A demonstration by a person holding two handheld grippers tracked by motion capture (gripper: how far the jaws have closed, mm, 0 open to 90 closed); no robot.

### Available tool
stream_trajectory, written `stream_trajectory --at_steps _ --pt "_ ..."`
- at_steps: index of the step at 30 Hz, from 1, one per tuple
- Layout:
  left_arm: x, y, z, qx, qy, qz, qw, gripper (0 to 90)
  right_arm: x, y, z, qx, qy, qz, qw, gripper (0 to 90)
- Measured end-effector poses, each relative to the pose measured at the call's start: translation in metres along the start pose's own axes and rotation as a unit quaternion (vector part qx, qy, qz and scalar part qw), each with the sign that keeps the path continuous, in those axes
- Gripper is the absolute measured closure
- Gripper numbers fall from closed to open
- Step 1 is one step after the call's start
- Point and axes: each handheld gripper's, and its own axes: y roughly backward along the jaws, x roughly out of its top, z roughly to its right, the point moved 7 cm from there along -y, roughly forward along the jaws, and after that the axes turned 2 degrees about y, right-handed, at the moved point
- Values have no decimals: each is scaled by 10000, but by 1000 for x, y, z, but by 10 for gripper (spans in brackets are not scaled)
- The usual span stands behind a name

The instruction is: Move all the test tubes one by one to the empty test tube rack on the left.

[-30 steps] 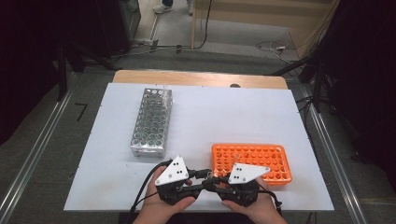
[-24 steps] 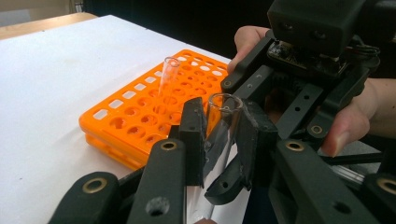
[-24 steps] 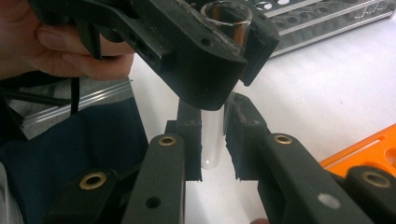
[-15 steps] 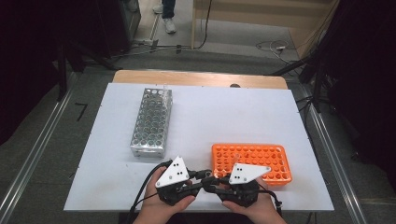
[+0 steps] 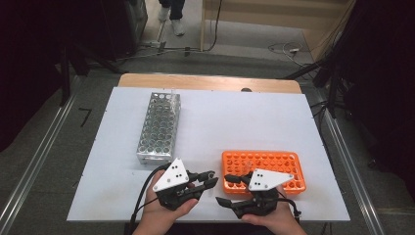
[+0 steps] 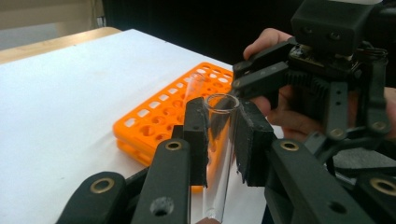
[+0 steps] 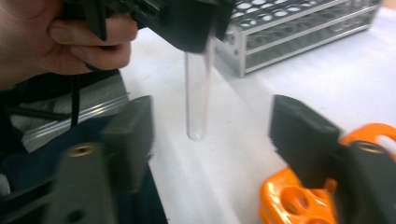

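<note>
My left gripper (image 6: pixel 219 116) is shut on a clear glass test tube (image 6: pixel 217 186), held upright with its open mouth just above the pads. In the high view the left gripper (image 5: pixel 208 180) is near the table's front edge, pointing right toward the right gripper (image 5: pixel 229 190). My right gripper (image 7: pixel 212 140) is open, its jaws wide on either side of the tube (image 7: pixel 196 98), whose rounded bottom hangs just above the white table. The orange rack (image 5: pixel 274 164) lies right behind the right gripper.
A metal tube rack (image 5: pixel 159 127) stands at the left middle of the white table (image 5: pixel 235 117), and its corner (image 7: pixel 289 32) lies beyond the tube. Another clear tube (image 6: pixel 194 86) seems to stand in the orange rack (image 6: pixel 159 116). The front edge is close beneath both hands.
The two grippers, close together a second ago, have drawn slightly apart at the front edge. Both racks have stayed put.
</note>
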Motion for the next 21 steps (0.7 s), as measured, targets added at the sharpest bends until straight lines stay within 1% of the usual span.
stream_trajectory --at_steps 4,5,6,7,9,11,18,21 --pt "3 7 -8 108 21 50 9999 766 -1 8 8 -222 -88 35 9997 72" --pt "4 8 -10 135 31 57 9999 766 -1 11 11 -267 -119 44 9996 55" --pt "4 10 -12 166 33 68 9998 766 -2 13 13 -313 -125 40 9994 6" --pt "5 11 -14 197 44 79 9998 766 -3 15 15 -350 -142 21 9993 0" --pt "7 15 -18 255 51 84 9996 766 -4 20 18 -306 -173 65 9994 0" --pt "8 18 -23 322 71 111 9994 766 -5 26 23 -317 -223 115 9992 0" --pt "18 28 -43 581 60 181 9981 766 -11 47 42 -643 -334 254 9970 0" --pt "24 33 -52 705 49 208 9973 766 -15 56 50 -743 -396 288 9960 0"
